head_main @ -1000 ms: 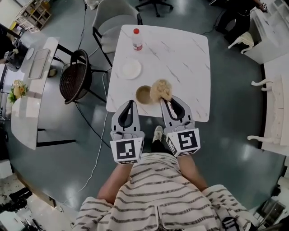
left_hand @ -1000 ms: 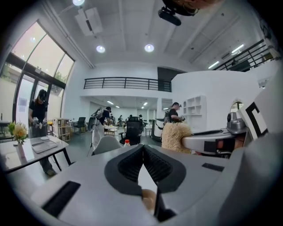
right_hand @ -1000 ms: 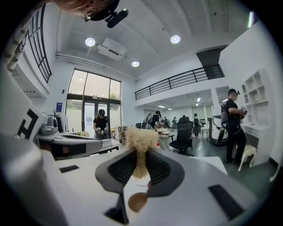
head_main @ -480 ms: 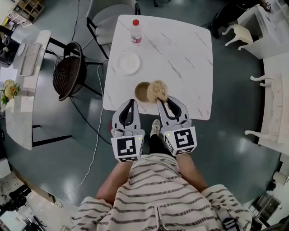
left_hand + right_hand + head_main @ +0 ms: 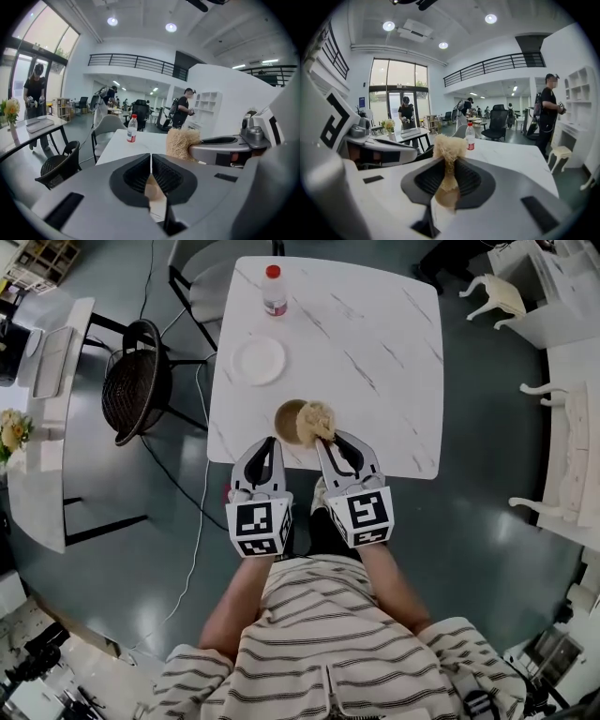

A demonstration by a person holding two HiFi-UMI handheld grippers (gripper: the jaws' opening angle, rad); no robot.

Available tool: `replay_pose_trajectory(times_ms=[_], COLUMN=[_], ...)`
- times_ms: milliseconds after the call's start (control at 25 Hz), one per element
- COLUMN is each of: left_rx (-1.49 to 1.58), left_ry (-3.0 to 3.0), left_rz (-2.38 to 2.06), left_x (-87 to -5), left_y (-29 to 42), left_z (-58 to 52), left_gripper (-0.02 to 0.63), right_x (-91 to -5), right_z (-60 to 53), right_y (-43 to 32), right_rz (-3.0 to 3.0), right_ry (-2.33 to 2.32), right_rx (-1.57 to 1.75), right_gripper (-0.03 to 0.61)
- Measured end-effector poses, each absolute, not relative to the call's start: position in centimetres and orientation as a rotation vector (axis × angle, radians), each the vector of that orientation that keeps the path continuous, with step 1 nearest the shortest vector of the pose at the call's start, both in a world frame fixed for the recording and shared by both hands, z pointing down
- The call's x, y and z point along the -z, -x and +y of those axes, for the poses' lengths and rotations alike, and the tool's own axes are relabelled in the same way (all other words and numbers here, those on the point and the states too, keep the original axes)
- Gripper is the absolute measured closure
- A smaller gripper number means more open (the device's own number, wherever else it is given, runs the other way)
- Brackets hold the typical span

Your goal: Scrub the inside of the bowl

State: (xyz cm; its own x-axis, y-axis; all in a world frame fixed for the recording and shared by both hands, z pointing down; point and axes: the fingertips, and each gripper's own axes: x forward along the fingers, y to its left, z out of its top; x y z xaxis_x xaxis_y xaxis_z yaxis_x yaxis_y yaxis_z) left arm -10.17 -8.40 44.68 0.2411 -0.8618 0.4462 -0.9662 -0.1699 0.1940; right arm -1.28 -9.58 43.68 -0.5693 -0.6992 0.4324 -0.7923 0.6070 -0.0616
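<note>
- The right tongs (image 5: 323, 439) are clamped on a pale, fibrous scrubber (image 5: 317, 420), which sticks out past their tips.
- A second ago the scrubber hung just to the right of the tan bowl (image 5: 289, 420). Now it overlaps the bowl's right side, at or just over the rim.
- The head view cannot show whether the scrubber already touches the inner wall or floats above it.
- The bowl sits on the white marbled table (image 5: 394, 352), close to its near edge and directly beyond the two tongs.
- The left tongs (image 5: 263, 448) are closed with nothing between them. They lie just left of the bowl at the table's near edge and do not appear to touch it.
- The left tongs have kept this place beside the bowl while the right ones came across.
- Judged from this, the approach is ending and scrubbing is about to begin; the bowl looks unsteadied and could slide under pressure.
- Further back on the left are a white plate (image 5: 260, 360) and a red-capped bottle (image 5: 274, 291), well clear of the work.
</note>
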Motion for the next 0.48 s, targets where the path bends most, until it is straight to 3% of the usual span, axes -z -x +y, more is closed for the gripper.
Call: replay_pose_trajectory(times_ms=[480], left_rx=[-0.405], left_ry=[-1.971], left_rz=[-1.581], left_x=[-50.9], left_y=[9.9], left_z=[-9.4], left_gripper=[0.604], right_x=[-49.2], right_z=[-10.2], right_y=[1.6], right_rz=[-2.387], right_ry=[-1.141], right_rx=[-0.424], right_gripper=[0.508])
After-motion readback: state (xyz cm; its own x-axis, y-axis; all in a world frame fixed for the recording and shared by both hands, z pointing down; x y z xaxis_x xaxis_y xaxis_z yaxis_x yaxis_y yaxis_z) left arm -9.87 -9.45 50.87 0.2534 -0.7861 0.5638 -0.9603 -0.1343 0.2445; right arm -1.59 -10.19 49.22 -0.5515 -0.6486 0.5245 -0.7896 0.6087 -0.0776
